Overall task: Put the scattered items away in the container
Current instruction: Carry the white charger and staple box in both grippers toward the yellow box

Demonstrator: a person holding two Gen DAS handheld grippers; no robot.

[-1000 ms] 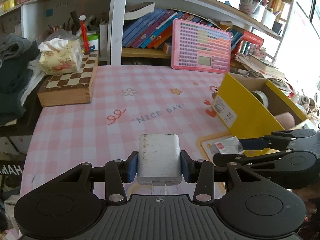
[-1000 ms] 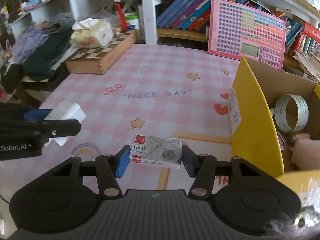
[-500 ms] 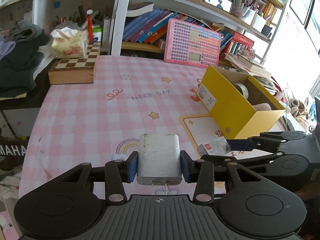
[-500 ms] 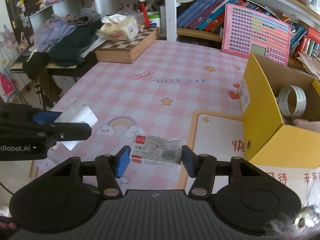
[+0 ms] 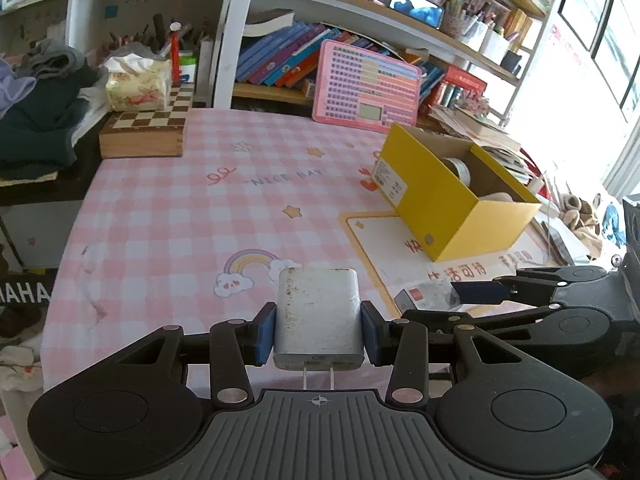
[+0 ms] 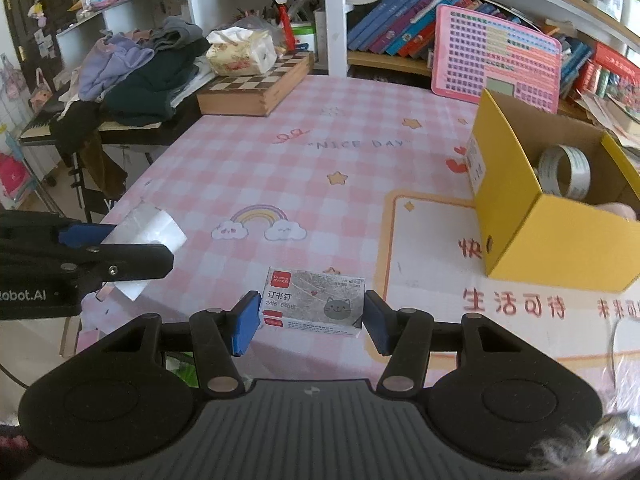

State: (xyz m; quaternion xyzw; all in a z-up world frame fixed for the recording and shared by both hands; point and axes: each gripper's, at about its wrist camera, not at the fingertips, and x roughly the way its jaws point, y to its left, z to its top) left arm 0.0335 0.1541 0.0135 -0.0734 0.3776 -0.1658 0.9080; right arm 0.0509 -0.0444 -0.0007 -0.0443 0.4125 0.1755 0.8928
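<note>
The left gripper (image 5: 319,334) pinches a white charger (image 5: 318,314); the right gripper (image 6: 310,322) pinches a staple box (image 6: 314,301). The yellow box (image 5: 444,208) (tape roll (image 6: 565,171) inside) sits right, a chessboard (image 5: 146,132) beyond.

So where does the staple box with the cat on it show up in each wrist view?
Left wrist: staple box at right of centre, seen side-on in the right gripper.
Right wrist: staple box at lower centre, label up, between the gripper's blue pads.
Shared landmark: the yellow box on the pink checked cloth.
</note>
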